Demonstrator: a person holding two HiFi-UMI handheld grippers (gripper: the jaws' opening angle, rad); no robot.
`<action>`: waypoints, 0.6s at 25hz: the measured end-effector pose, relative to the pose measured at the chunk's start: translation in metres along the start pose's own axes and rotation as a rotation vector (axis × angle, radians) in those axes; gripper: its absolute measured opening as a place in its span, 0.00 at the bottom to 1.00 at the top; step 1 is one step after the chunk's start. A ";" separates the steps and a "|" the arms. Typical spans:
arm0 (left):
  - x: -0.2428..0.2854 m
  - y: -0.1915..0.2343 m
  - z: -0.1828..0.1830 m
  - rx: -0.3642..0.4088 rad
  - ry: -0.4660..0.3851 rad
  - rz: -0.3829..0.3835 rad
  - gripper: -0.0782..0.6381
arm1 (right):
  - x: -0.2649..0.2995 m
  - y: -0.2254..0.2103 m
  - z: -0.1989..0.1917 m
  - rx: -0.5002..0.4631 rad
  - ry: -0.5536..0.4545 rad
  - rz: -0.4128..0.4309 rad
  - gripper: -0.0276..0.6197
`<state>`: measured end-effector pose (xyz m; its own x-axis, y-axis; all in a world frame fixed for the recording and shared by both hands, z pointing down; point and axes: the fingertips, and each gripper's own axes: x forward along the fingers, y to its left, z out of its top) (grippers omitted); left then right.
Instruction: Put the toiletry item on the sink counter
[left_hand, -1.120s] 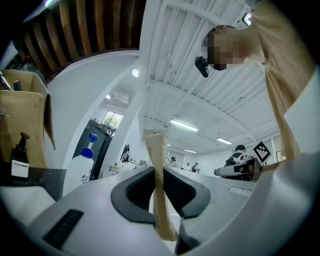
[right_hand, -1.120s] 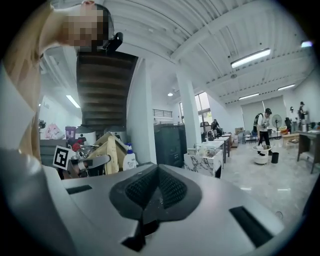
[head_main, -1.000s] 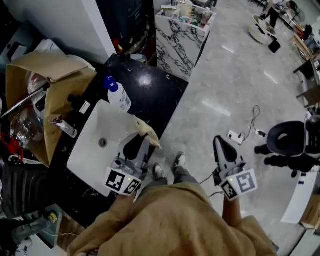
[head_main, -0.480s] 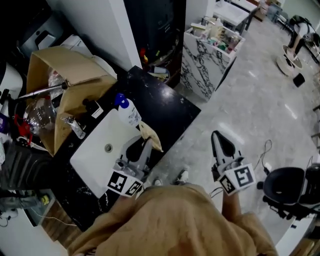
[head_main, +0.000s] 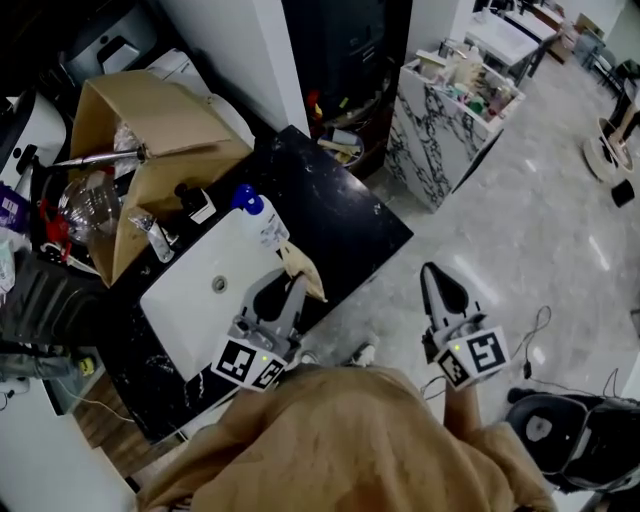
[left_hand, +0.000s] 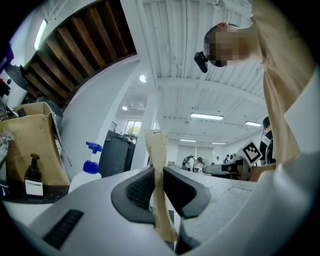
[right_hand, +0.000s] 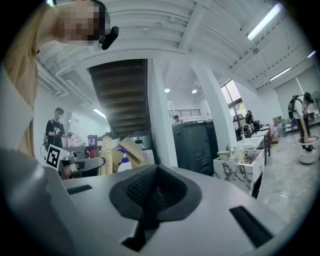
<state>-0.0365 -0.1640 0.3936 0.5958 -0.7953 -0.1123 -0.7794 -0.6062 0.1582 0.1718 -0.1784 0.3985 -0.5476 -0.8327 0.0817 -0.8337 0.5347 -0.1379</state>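
The black sink counter (head_main: 340, 215) is seen across the middle of the head view, with a stretch of bare dark stone to the right of the white sink basin (head_main: 190, 300) sunk into it. A cardboard box (head_main: 150, 120) is stood at the counter's far left end.

The left gripper (head_main: 288, 288) is held over the basin's near right corner. Its jaws are clamped on the toiletry item, a flat tan sachet (head_main: 300, 268). The sachet is pinched by its lower part, so that its upper end is left sticking up past the pads. The right gripper (head_main: 435, 275) is held well apart over the floor, jaws together, with nothing between them.

A spray bottle (head_main: 262, 218) with a blue top is stood at the basin's far rim, just beyond the sachet. A small dark pump bottle (head_main: 195, 203) is set beside the box.

The carrying step is judged to be in hand, since the sachet is not yet set down. For the next move, the sachet would need to be carried onto the bare stone, kept clear of the spray bottle, lowered until it is supported, and only then released.
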 end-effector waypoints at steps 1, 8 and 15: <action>0.002 0.002 -0.001 0.004 0.004 0.005 0.17 | 0.003 0.000 -0.002 0.005 0.001 0.007 0.05; 0.038 0.018 -0.041 -0.018 0.194 0.007 0.17 | 0.016 -0.002 -0.004 0.004 0.007 0.045 0.05; 0.088 0.028 -0.075 0.023 0.315 -0.030 0.17 | 0.006 -0.015 -0.007 0.005 0.024 0.010 0.05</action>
<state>0.0086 -0.2510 0.4613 0.6468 -0.7378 0.1931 -0.7624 -0.6325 0.1366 0.1810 -0.1902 0.4082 -0.5576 -0.8236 0.1037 -0.8278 0.5423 -0.1436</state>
